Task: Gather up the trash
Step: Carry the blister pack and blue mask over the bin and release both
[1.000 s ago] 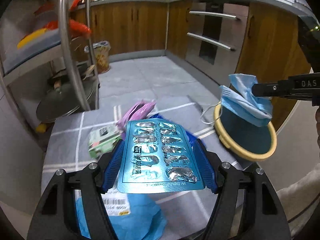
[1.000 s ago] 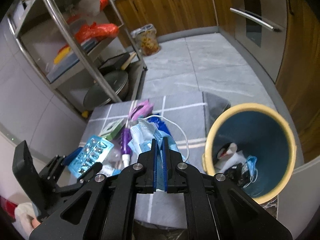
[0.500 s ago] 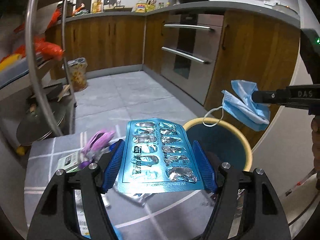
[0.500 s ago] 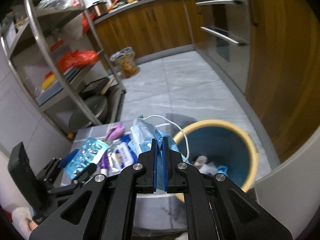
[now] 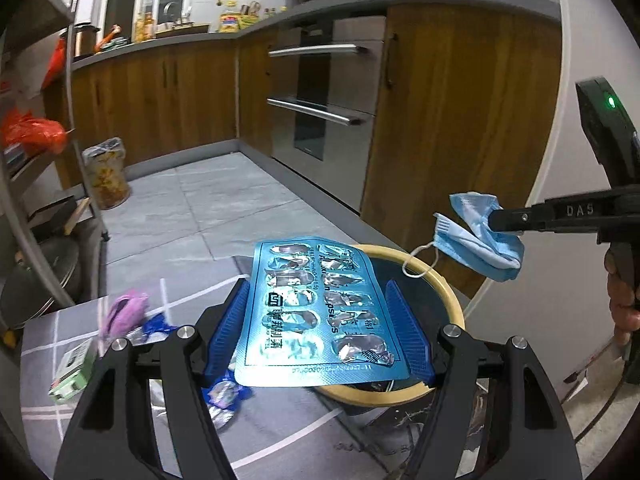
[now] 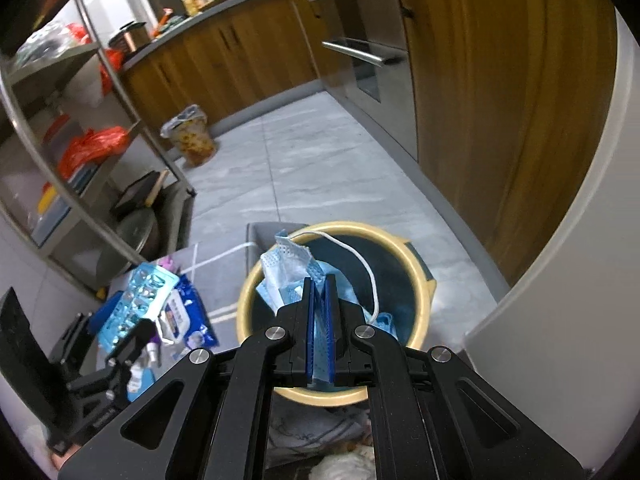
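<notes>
Trash fills both grippers at this moment. Closest in the left wrist view, the left gripper [image 5: 318, 324] has its blue-padded fingers [image 5: 226, 330] closed against the two long edges of a blue foil blister pack [image 5: 314, 316], which lies flat between them with its burst silver pockets facing up. Its far end reaches over the near rim of a round bin [image 5: 450, 300] with a cream rim and dark blue inside. In the right wrist view, the right gripper [image 6: 319, 330] has its fingers pressed almost together, pinching a crumpled light blue face mask [image 6: 290, 270]. The mask hangs directly above the bin's [image 6: 404, 248] opening, its white ear loop [image 6: 362, 260] curving out to one side, and more blue trash lies inside the bin. From the left wrist view the same mask [image 5: 478, 242] dangles from the fingertips above the far right part of the rim. Beside the bin, on a grey tabletop [image 5: 280, 436] marked with white lines, loose litter remains: a crinkled blue and silver wrapper [image 5: 224, 394], a purple wrapper [image 5: 124, 312] and a small green and white box [image 5: 74, 368]. A blue wet-wipe packet [image 6: 184, 316] shows there in the right wrist view. Farther off are a grey tiled floor [image 5: 200, 204], a metal shelf rack [image 6: 80, 128] holding orange bags, a bag-lined basket [image 6: 192, 136] and wooden kitchen cabinets [image 5: 160, 100].
</notes>
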